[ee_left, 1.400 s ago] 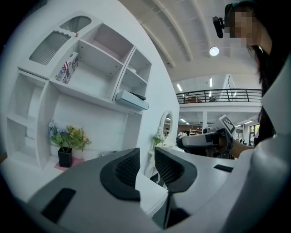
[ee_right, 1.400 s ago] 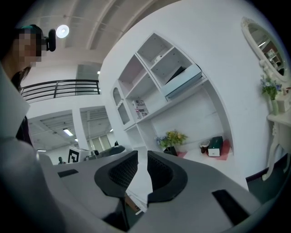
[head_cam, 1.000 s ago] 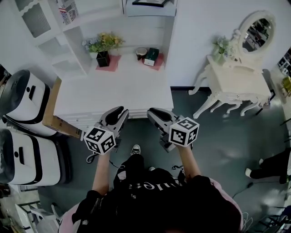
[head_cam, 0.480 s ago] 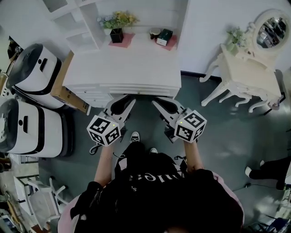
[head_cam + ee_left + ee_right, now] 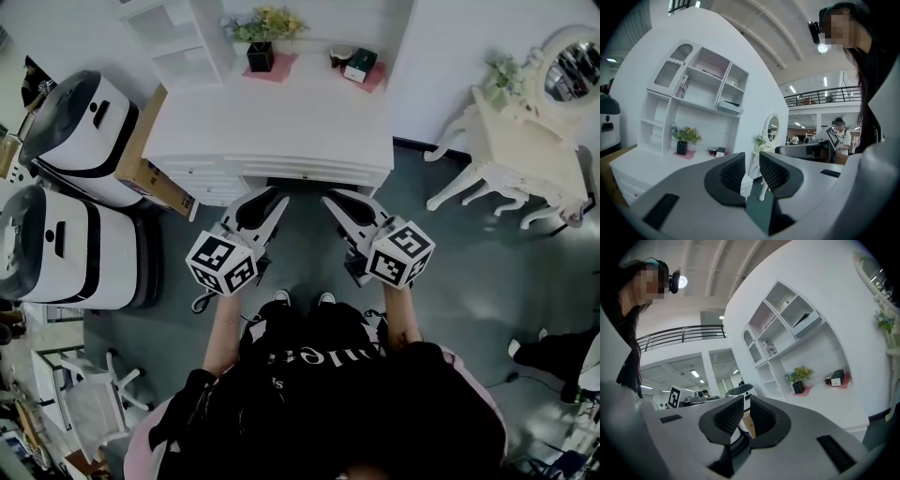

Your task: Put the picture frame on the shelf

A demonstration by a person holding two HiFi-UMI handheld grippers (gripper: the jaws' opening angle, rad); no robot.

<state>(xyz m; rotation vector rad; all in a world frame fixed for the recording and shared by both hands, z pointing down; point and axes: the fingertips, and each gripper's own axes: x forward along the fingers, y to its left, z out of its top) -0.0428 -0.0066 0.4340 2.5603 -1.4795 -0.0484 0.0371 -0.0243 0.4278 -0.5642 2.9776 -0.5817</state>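
1. White surface (image 5: 272, 122) has slid up the head view since a second ago: the person has stepped back.
2. Left tongs (image 5: 260, 204) and right tongs (image 5: 345, 204) hold nothing, barely parted.
3. Frame (image 5: 729, 107) lies on the shelf (image 5: 723, 89); task looks done.

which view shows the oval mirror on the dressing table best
The left gripper view: the oval mirror shows whole, frame and glass. The head view cuts it off at the right edge. The right gripper view catches only a strip of it in the top corner.
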